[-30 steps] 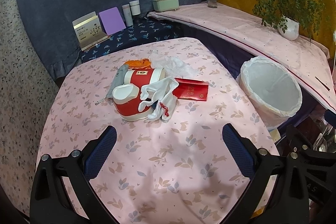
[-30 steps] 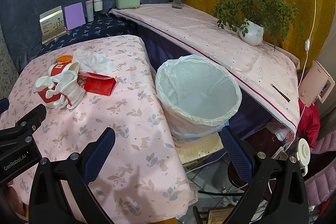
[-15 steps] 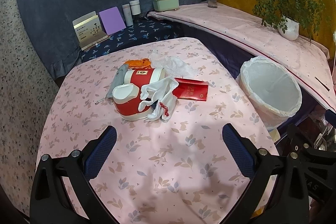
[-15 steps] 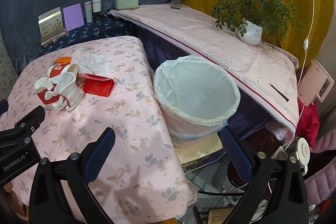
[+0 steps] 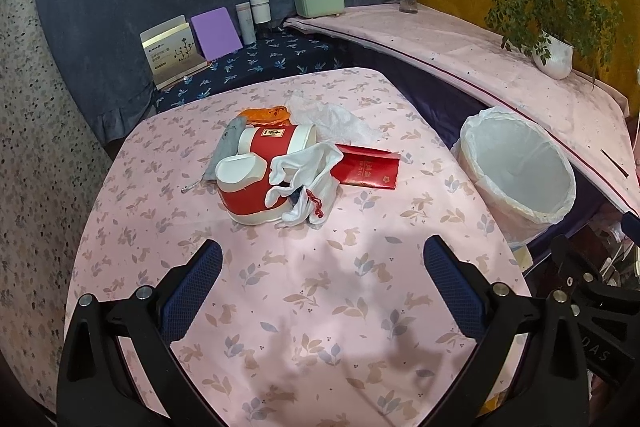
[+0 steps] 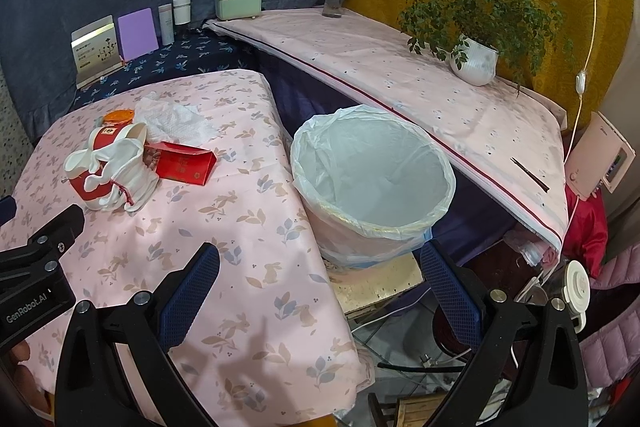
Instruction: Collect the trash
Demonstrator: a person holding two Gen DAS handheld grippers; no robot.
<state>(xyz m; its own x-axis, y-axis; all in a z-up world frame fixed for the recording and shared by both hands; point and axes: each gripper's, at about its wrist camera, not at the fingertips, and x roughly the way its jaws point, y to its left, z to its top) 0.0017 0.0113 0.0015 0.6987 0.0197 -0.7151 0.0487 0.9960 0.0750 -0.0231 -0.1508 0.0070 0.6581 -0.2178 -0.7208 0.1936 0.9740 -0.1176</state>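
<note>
Both the left gripper (image 5: 323,279) and right gripper (image 6: 320,281) hover with mesh-padded fingers apart and empty over the floral tablecloth (image 5: 304,299), where crumpled white cloth (image 5: 308,183) half hides a glossy red-and-white tub (image 5: 256,179) beside the plastic-lined bin (image 6: 372,183).

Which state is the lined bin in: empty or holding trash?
Empty. The right wrist view looks straight into the lined bin and shows only the bare white liner; the trash is out on the table.
</note>
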